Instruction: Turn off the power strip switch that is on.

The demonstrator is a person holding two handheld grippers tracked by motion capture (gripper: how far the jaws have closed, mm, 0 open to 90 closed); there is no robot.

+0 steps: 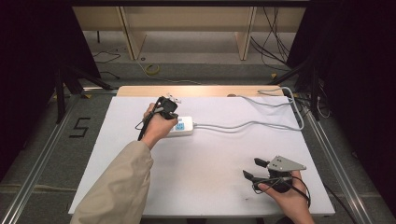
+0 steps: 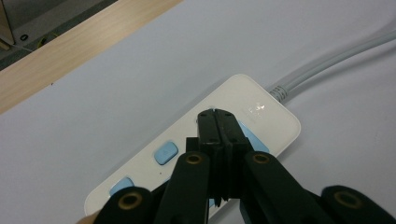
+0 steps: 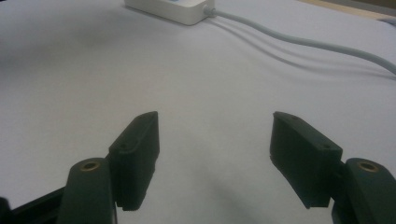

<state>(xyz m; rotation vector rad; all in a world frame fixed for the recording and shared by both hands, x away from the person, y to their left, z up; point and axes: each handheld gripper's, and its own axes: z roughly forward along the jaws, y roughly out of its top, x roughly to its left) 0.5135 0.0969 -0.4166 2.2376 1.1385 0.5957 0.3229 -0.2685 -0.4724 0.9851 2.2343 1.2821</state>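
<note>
Even overhead light brightens the white bench [image 1: 205,154], while the surroundings fall into darkness. Shadows are soft and faint. Both gripper views look slightly soft; the near jaws blur.

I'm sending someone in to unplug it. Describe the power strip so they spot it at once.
Start at the white table and look to its far half, left of centre. The power strip lies flat there beneath the shut left gripper: a white rounded bar with light-blue buttons. Its grey cable snakes off towards the far right corner.
</note>
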